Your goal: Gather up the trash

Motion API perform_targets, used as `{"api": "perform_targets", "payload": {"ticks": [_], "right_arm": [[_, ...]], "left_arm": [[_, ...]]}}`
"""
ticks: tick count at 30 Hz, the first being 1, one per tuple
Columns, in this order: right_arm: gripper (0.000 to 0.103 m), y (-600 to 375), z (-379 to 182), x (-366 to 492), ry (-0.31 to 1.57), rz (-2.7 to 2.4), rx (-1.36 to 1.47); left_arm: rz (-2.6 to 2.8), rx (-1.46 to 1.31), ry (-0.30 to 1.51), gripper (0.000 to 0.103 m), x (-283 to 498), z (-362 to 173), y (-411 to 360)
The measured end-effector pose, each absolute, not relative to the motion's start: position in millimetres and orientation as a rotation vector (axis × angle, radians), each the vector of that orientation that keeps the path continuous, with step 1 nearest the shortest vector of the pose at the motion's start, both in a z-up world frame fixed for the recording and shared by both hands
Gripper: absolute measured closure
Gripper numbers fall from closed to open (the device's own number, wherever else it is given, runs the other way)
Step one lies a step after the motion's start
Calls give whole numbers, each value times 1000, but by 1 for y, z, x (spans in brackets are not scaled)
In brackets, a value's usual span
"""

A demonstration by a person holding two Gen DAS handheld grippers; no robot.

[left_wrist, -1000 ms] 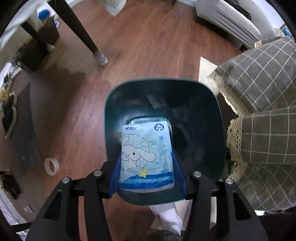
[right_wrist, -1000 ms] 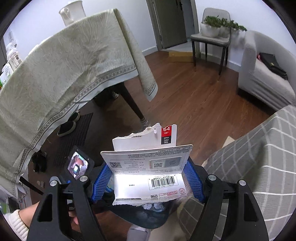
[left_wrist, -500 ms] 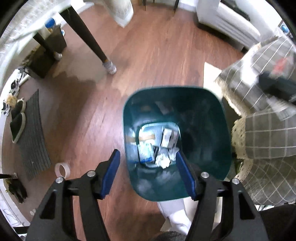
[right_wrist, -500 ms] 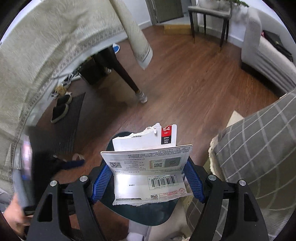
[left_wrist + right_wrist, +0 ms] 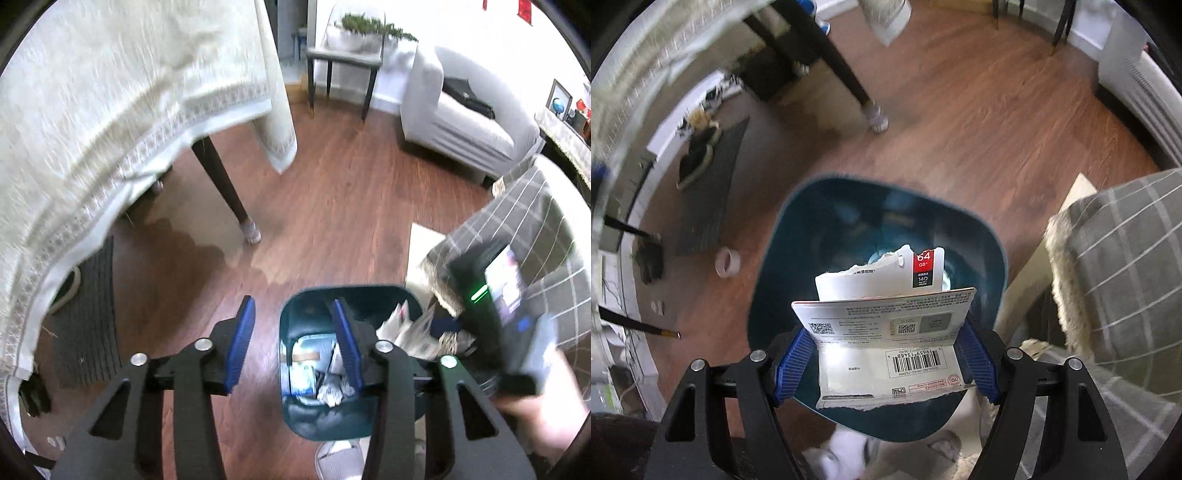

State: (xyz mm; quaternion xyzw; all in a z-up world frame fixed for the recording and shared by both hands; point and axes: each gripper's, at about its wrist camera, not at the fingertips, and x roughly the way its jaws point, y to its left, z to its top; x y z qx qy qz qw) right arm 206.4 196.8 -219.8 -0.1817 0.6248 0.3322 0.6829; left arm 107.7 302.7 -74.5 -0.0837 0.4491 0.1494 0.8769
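The right gripper point(image 5: 886, 365) is clamped on a torn card packet point(image 5: 886, 332), its blue pads pressing the packet's two side edges, and it points steeply down over the mouth of the dark green bin point(image 5: 991, 258). The packet hangs above the near half of the opening, inside the rim line but not yet let go.

The left gripper point(image 5: 295, 345) holds nothing. Its jaws have just been closing and stand partly apart with only floor and bin showing between them; one pad overlaps the bin's left rim in its view.

Several pieces already lie at the bottom of the bin point(image 5: 295, 417): a blue-and-white pack point(image 5: 303, 380) and crumpled paper point(image 5: 332, 393). So I judge part of the collecting done and this packet next to drop. A roll of tape point(image 5: 727, 262) lies on the wooden floor point(image 5: 960, 129) to the bin's left; whether it counts as trash I cannot tell.

The bin's right rim sits just beside a checked cushion point(image 5: 1126, 277), so room is tight there. The far and left sides open onto bare floor. A table leg point(image 5: 846, 74) stands well beyond the far rim, under a hanging tablecloth point(image 5: 110, 110).
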Motion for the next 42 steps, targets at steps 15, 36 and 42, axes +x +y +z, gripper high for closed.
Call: {"api": "perform_targets", "payload": {"ticks": [15, 36, 42], "right_arm": [[18, 194, -199, 194, 1365, 774, -430], [18, 57, 48, 127, 680, 694, -250], [12, -40, 72, 101, 624, 539, -186]], "left_arm": [[223, -261, 648, 62, 84, 9, 273], [151, -121, 540, 17, -4, 83, 197], [148, -110, 539, 8, -22, 83, 180]]}}
